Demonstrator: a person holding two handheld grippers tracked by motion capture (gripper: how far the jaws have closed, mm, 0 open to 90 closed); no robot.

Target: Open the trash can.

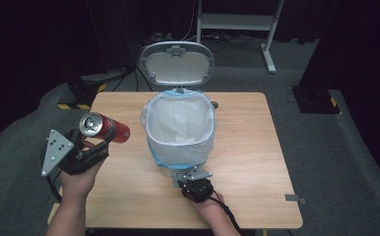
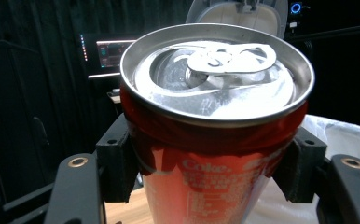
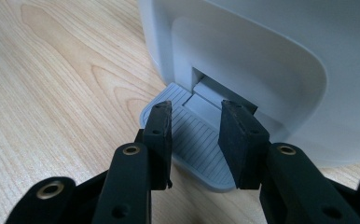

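A light wooden table (image 1: pixel 247 162) stood on grey carpet, and near its middle sat a white pedal bin (image 1: pixel 179 129) lined with a pale plastic bag (image 1: pixel 154 147) folded over the rim; its grey lid (image 1: pixel 177 63) was swung up and back, leaving the mouth open. From above, crumpled white material could be seen inside the liner. At the left edge of the table the left gripper (image 1: pixel 99 142) was held up off the wood by the person's left hand (image 1: pixel 79 179), its jaws closed on the sides of a red Coke can (image 1: pixel 104 127) — the can lay tilted, its silver top toward the camera and its base pointing toward the bin, just beside the bin's rim but apart from it. In the left gripper view the can (image 2: pixel 215 140) sat squarely between the two black pads, pull tab still flat on the lid. At the near foot of the bin the right gripper (image 1: pixel 192 176) rested low over the grey ribbed foot pedal (image 3: pixel 192 140); its jaws stood partly open with nothing between them, the tips hanging over the pedal — whether they pressed on it could not be told.
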